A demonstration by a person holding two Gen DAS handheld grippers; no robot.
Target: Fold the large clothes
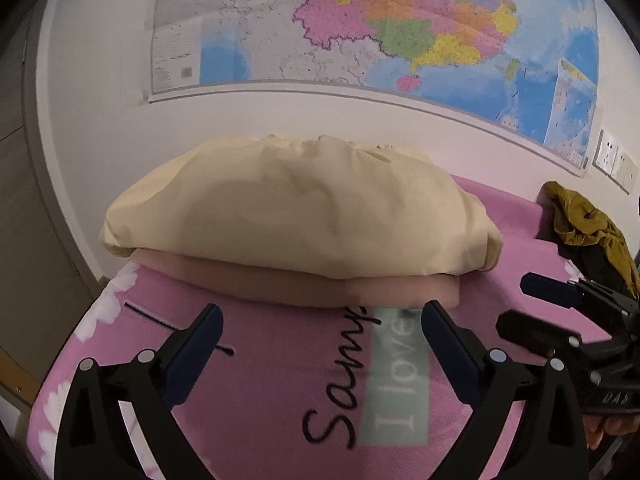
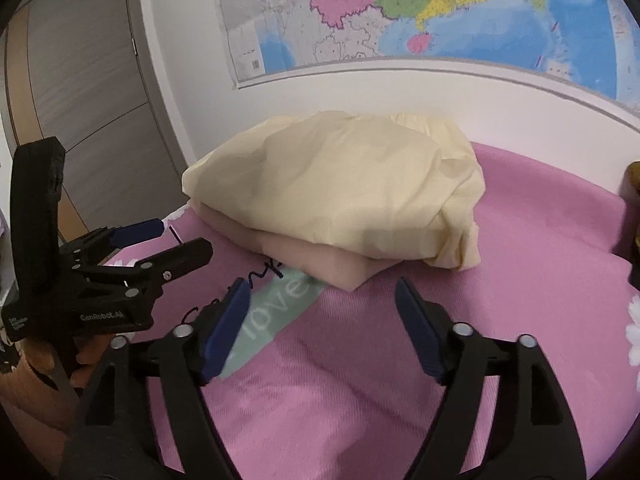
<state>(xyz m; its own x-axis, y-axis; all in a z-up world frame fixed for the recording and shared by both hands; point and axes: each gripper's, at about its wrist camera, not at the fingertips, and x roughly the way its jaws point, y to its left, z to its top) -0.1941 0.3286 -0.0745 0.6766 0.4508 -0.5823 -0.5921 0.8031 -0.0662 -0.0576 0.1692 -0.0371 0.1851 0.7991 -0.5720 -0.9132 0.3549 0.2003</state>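
A white wall with a big colourful map backs a bed under a pink printed bedspread. The left hand-held gripper hangs released just in front of the clothes stack, its blue fingers spread wide with only bedspread between them. The right hand-held gripper is likewise released and empty, jaws apart, just in front of the stack's near corner. The stack lies toward the wall: a cream garment folded into a puffy bundle on top of a flat folded pink garment, both resting on the bedspread. To the right of the stack, well apart from it, an olive garment lies crumpled and unfolded.

The cream piece looks finished, so the step in hand is probably drawing clear of the stack and going for the olive piece. To do it well, keep both sets of fingers spread and above the bedspread so they do not snag the pink layer's edge or drag the stack; then take the olive piece by two far-apart edges and spread it flat on bare bedspread beside the stack
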